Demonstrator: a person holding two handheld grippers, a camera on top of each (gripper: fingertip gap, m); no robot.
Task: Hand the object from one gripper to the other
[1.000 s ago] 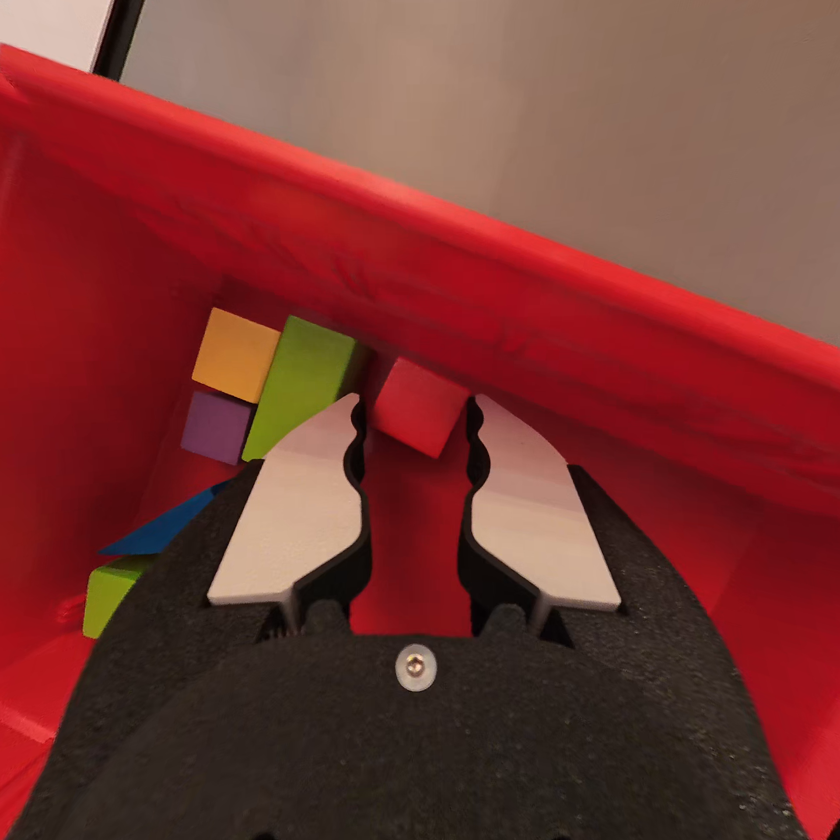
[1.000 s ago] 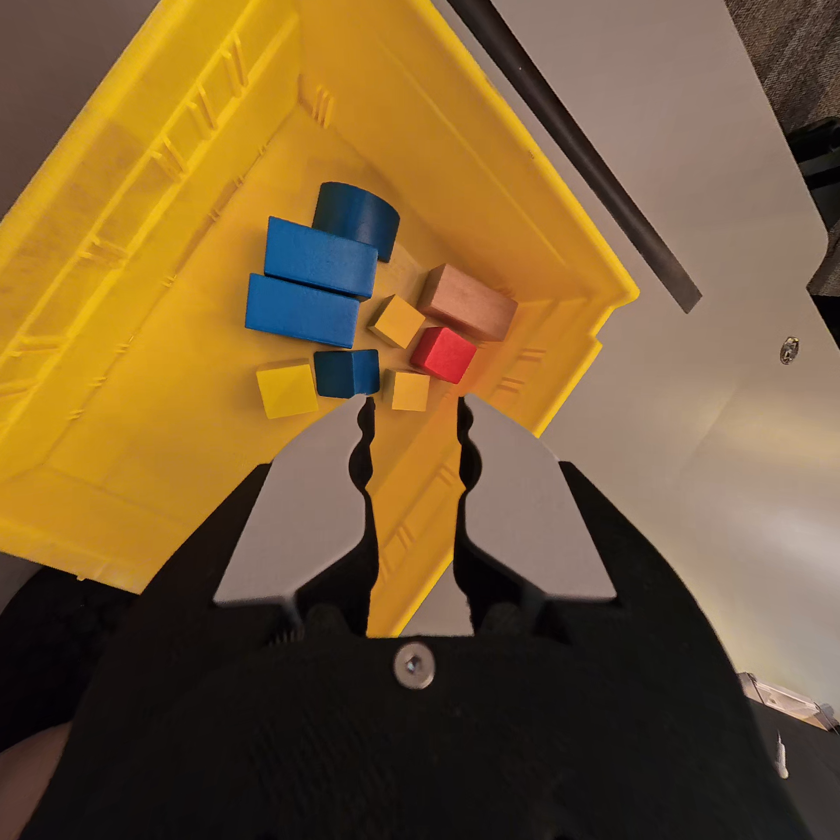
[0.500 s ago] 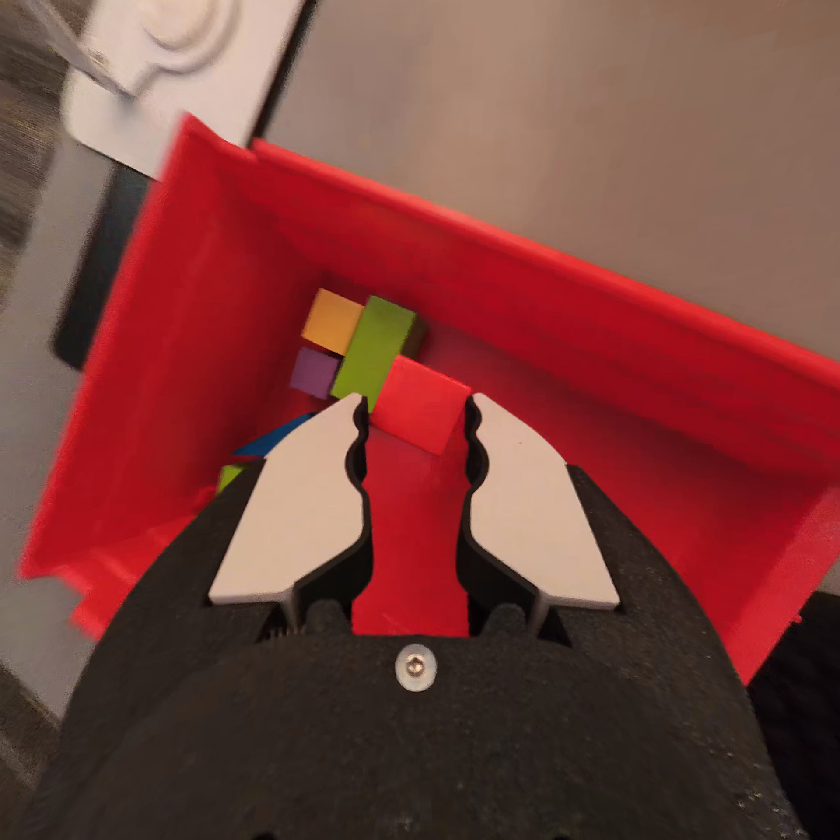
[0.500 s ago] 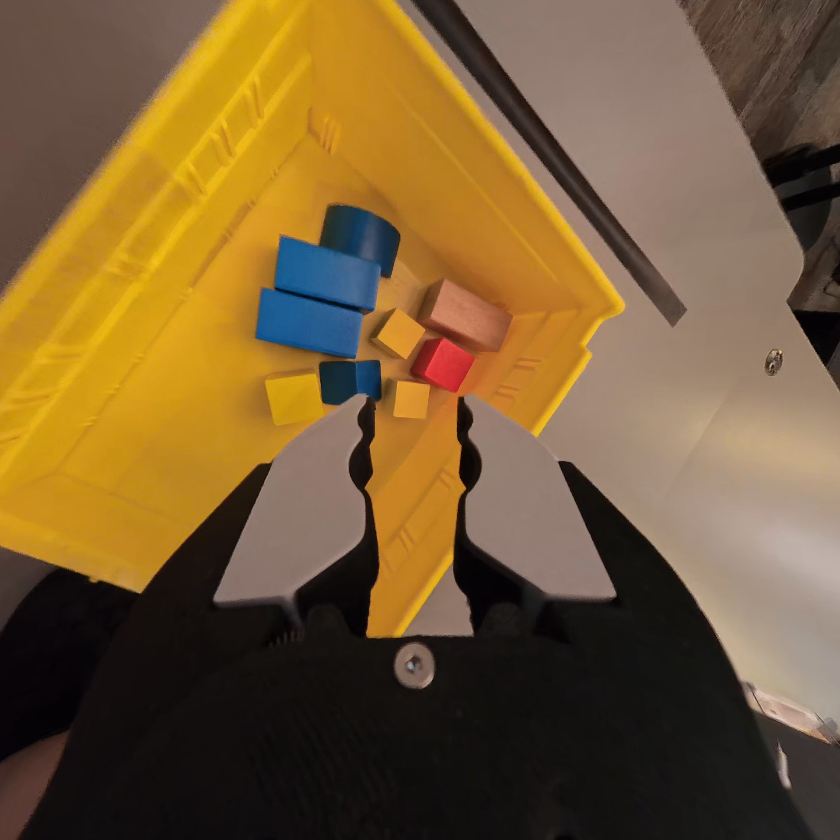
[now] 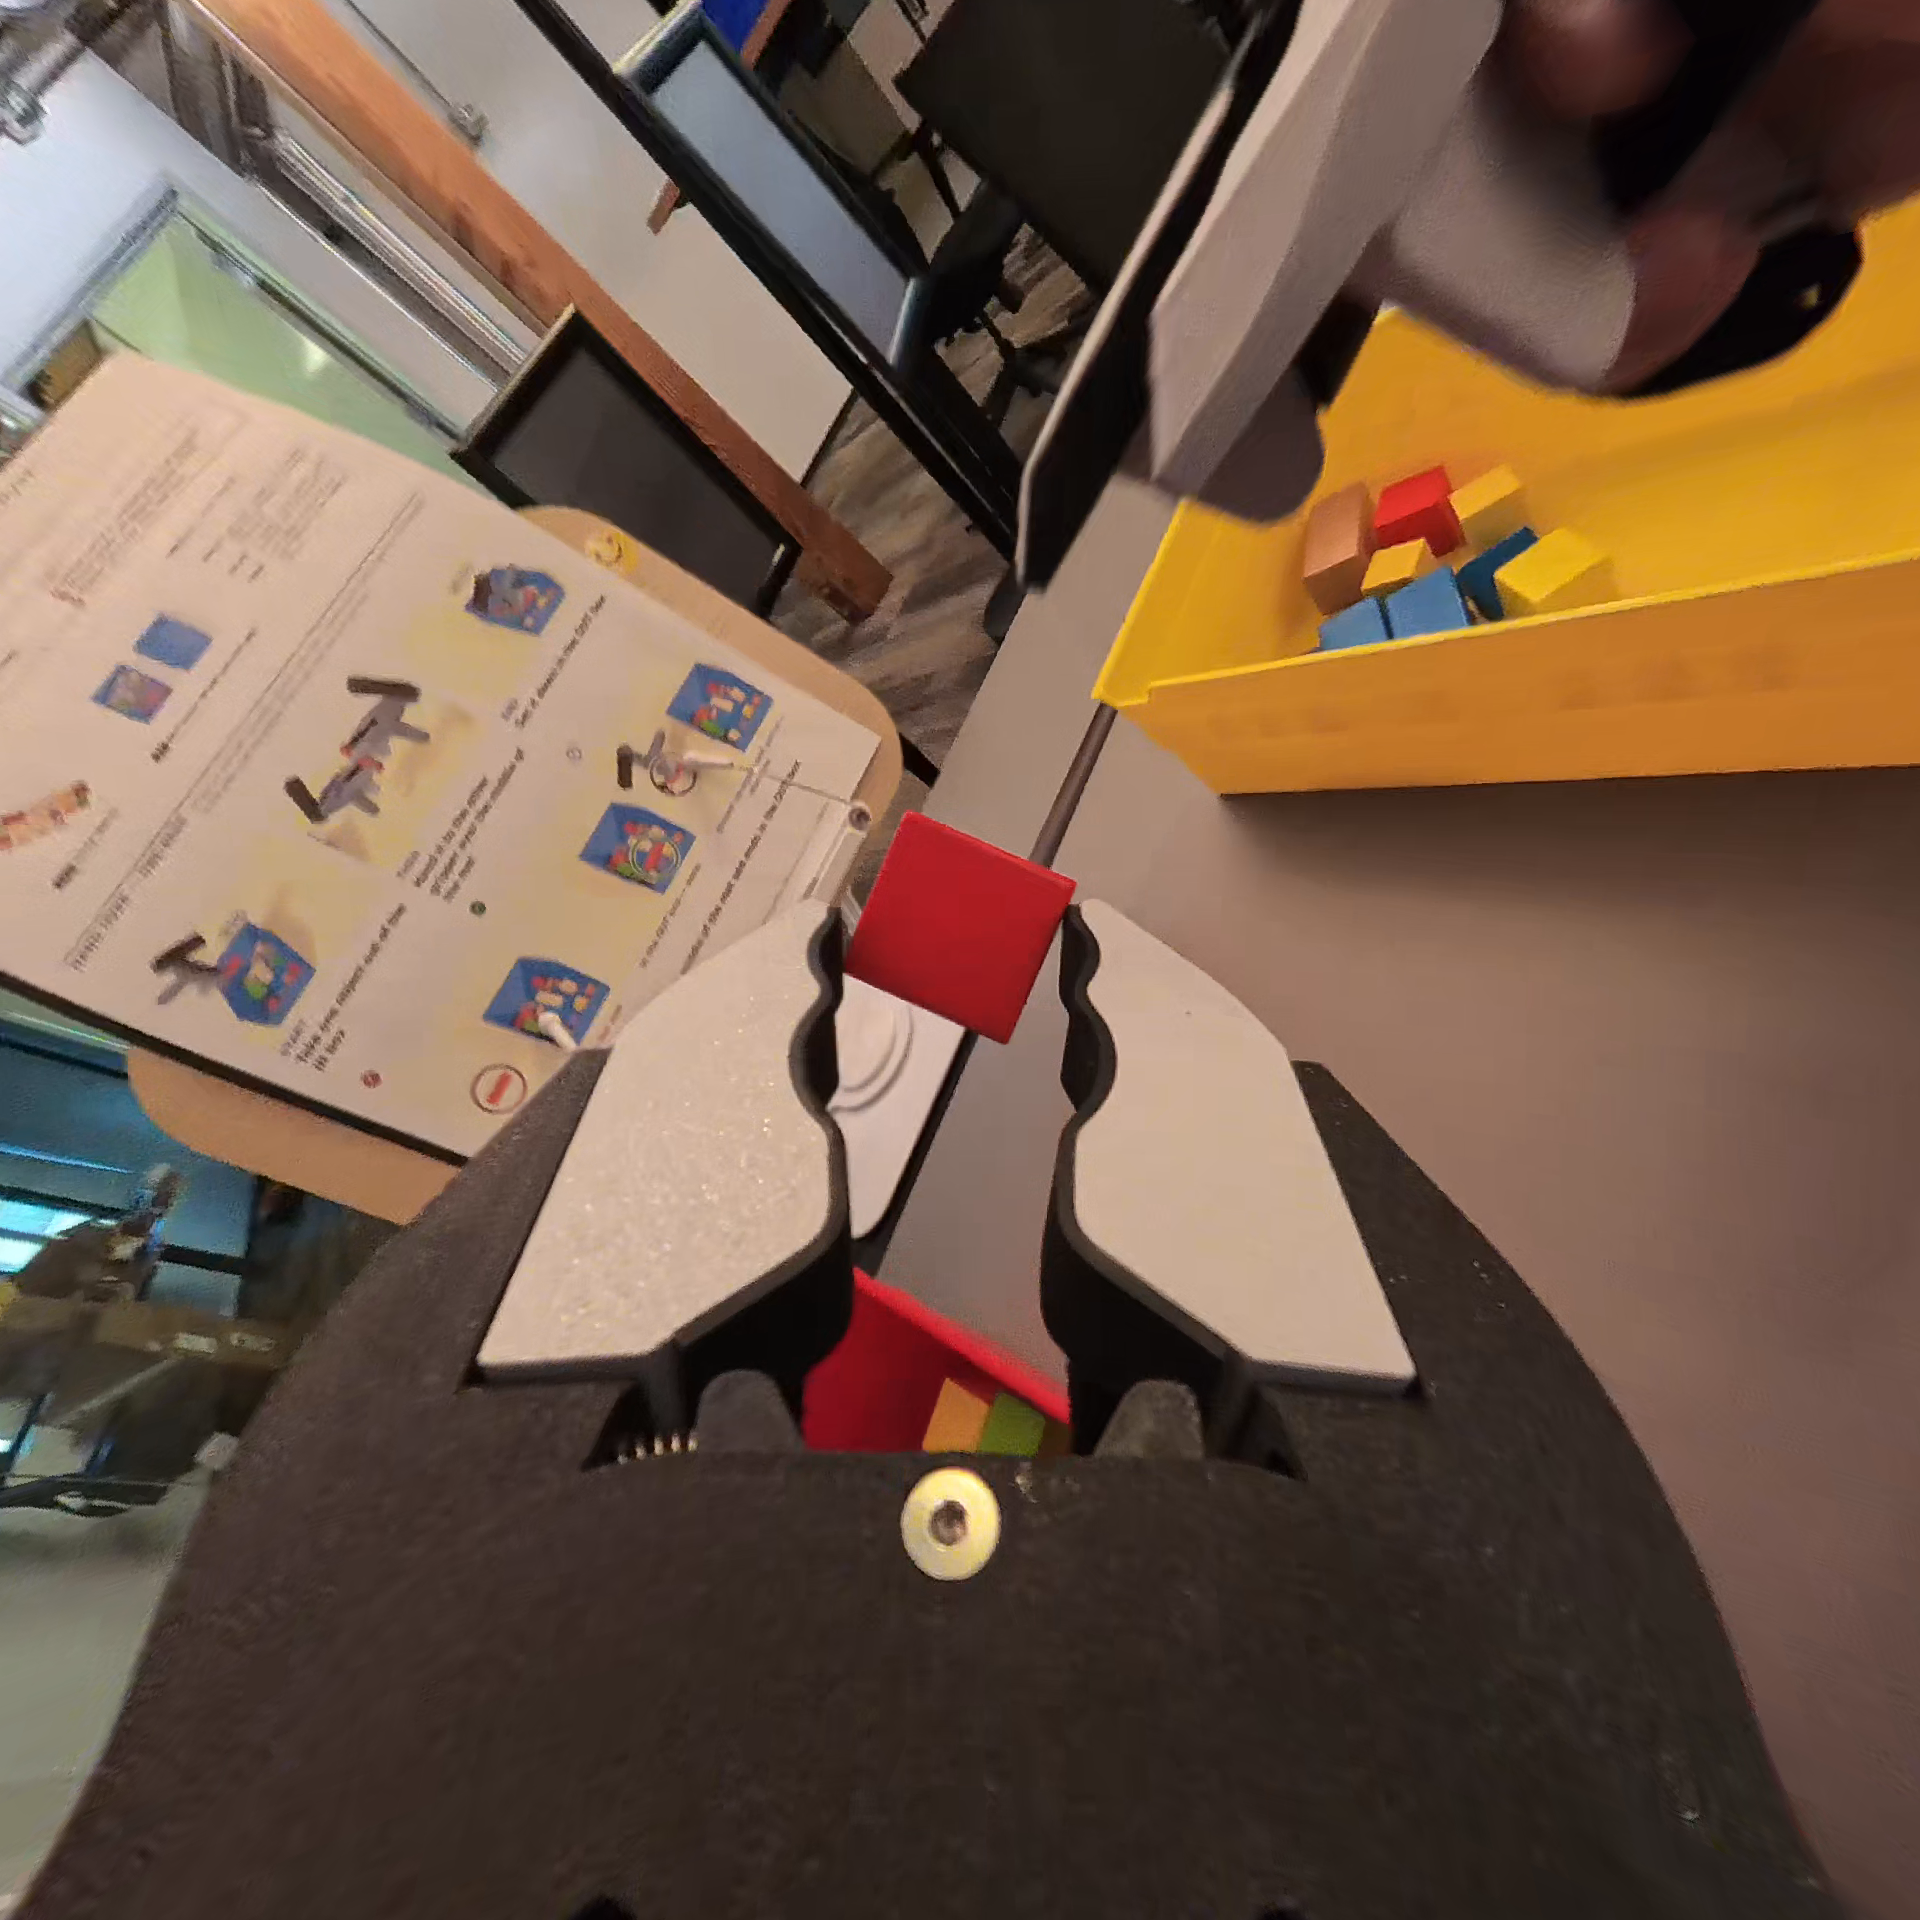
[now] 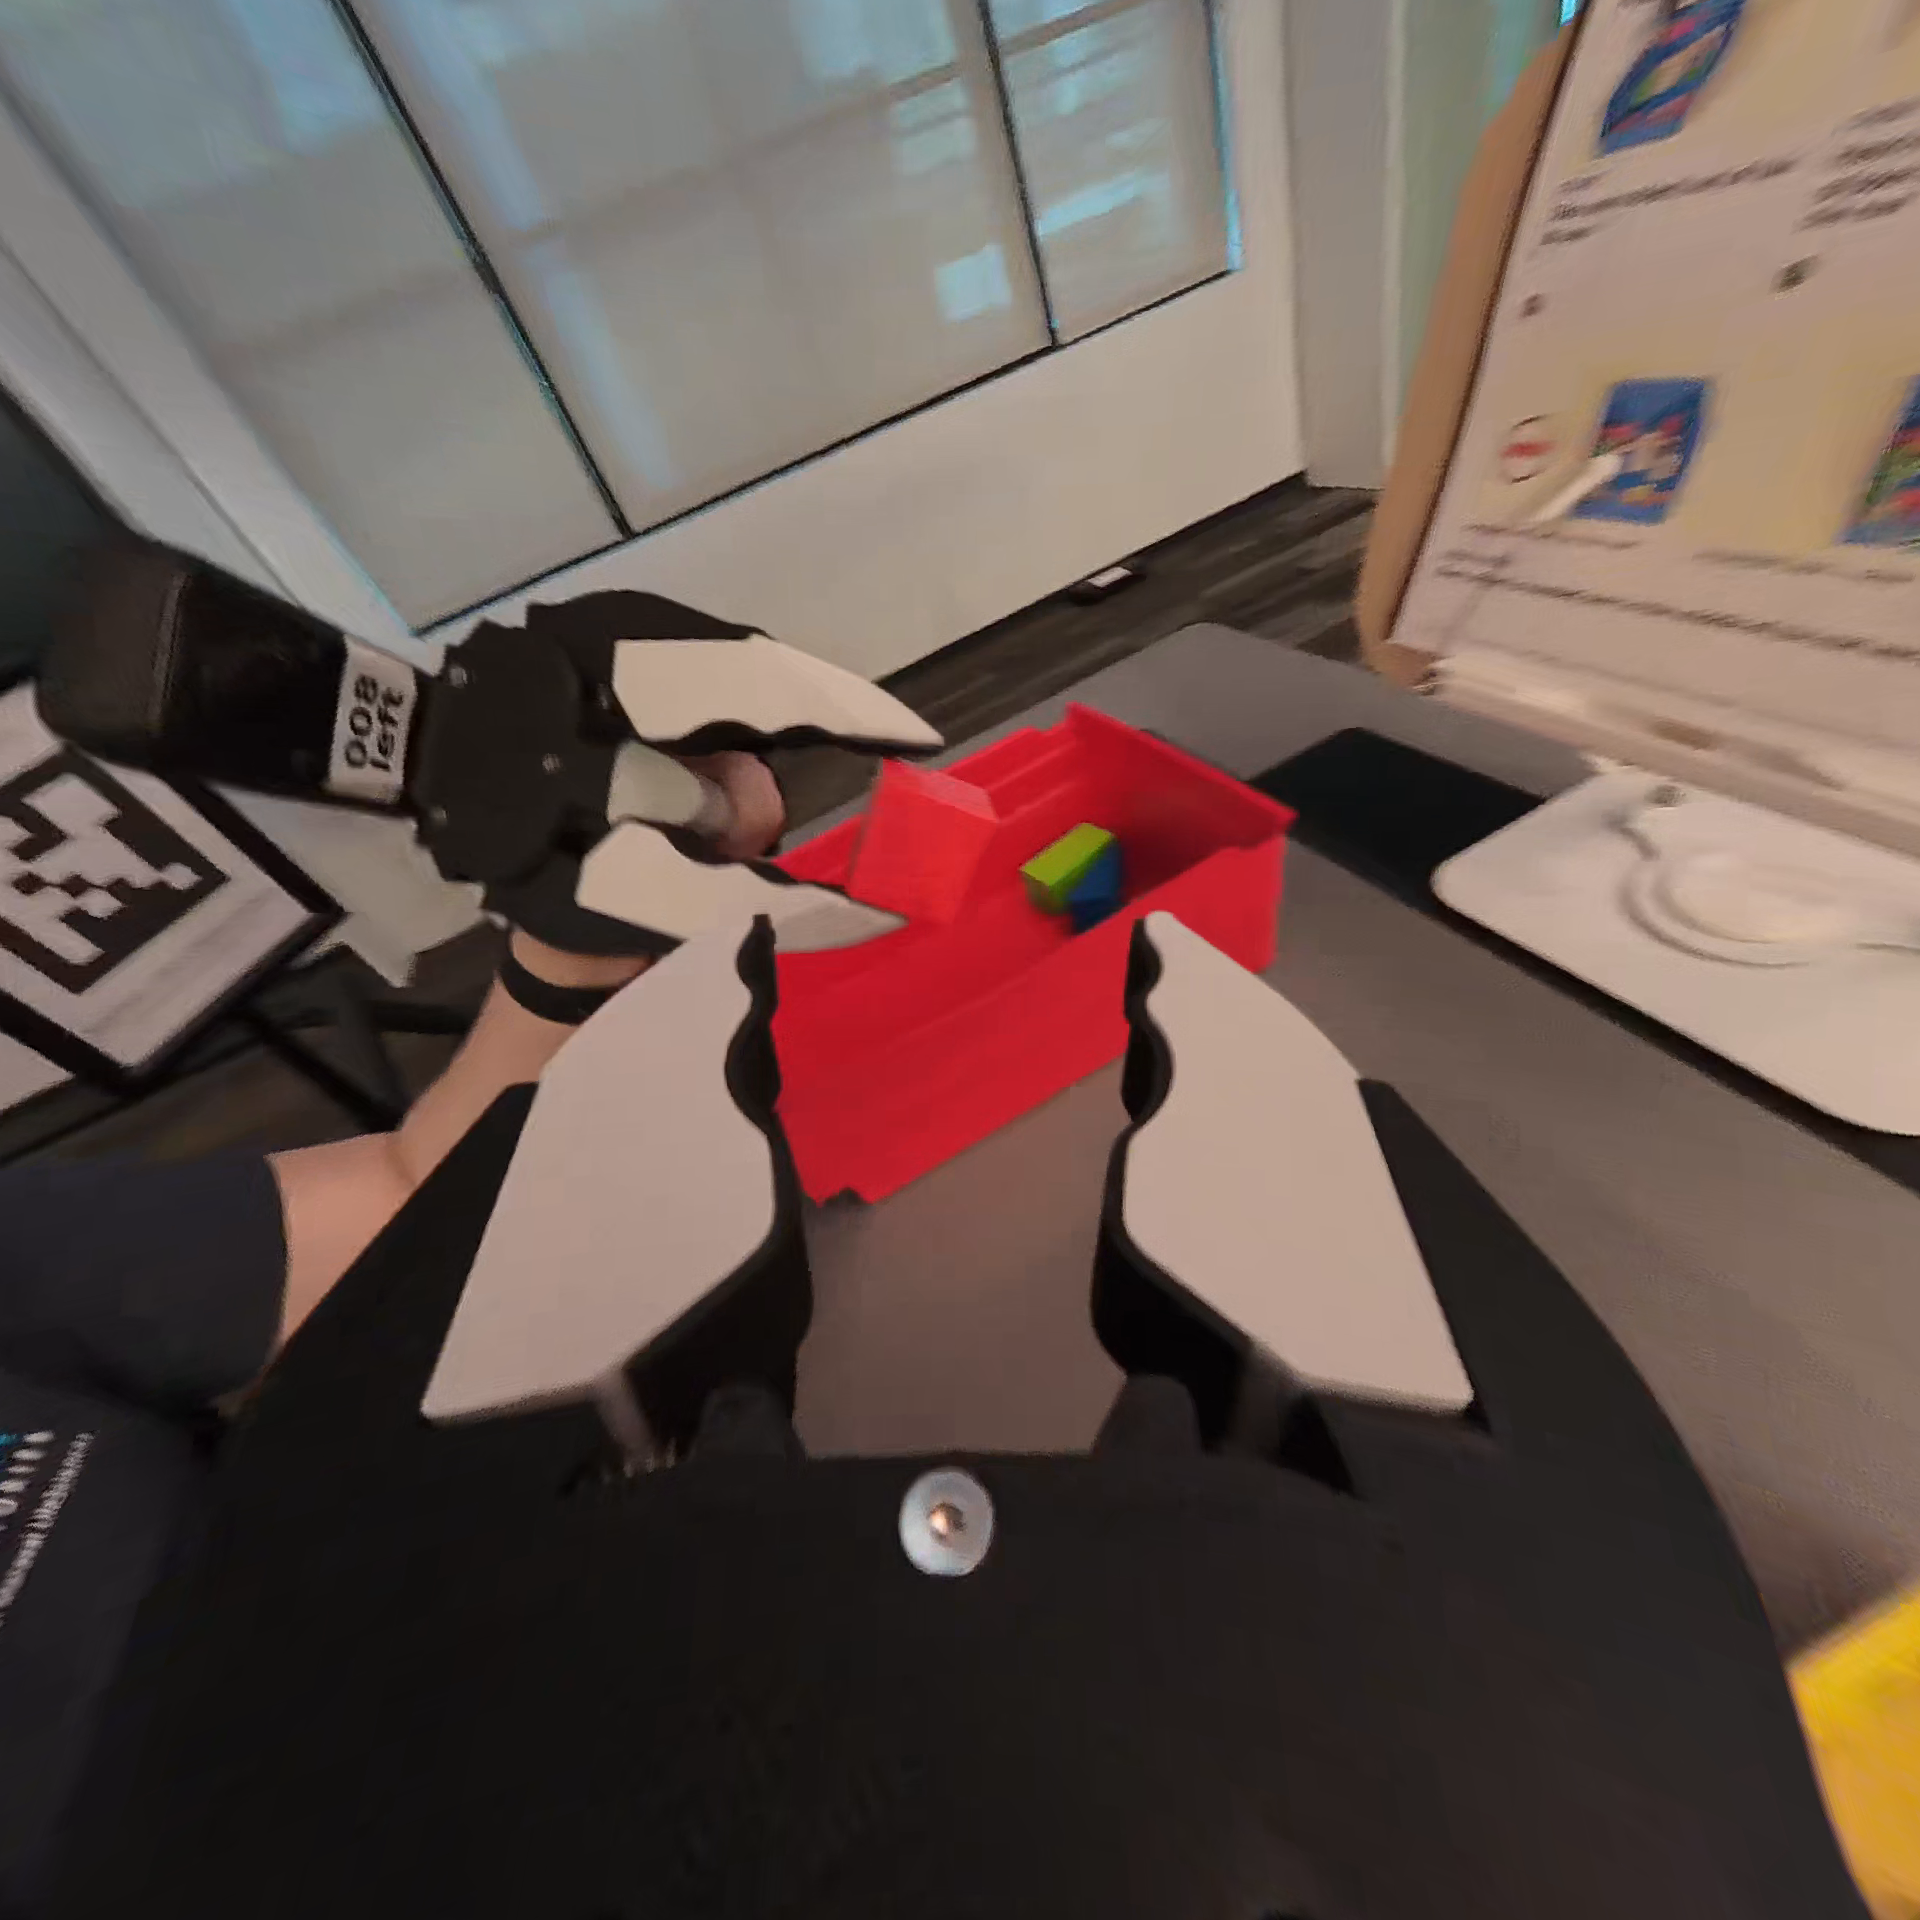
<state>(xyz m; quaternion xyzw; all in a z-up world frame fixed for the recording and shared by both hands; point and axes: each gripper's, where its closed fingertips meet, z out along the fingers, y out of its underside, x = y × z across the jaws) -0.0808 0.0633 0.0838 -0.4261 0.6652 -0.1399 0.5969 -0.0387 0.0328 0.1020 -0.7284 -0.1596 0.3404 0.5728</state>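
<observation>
My left gripper (image 5: 951, 925) is shut on a red cube (image 5: 956, 925) and holds it in the air above the grey table. In the right wrist view the left gripper (image 6: 914, 831) comes in from the left, with the red cube (image 6: 925, 847) between its fingertips over the red bin (image 6: 1039, 1029). My right gripper (image 6: 951, 935) is open and empty. It faces the cube from a short way off, apart from it. In the left wrist view a blurred grey finger (image 5: 1299, 312) of the right gripper shows at the top right.
The red bin holds a green block (image 6: 1065, 862) and a blue block (image 6: 1096, 896). A yellow bin (image 5: 1455, 717) holds several coloured blocks. An instruction board (image 5: 416, 727) on a white base (image 6: 1662, 935) stands at the table's far side. A person's arm holds the left gripper.
My left gripper has lifted the red cube out of the red bin and swung up toward the right gripper. My right gripper has left the yellow bin, turned toward the left gripper and opened wider.
</observation>
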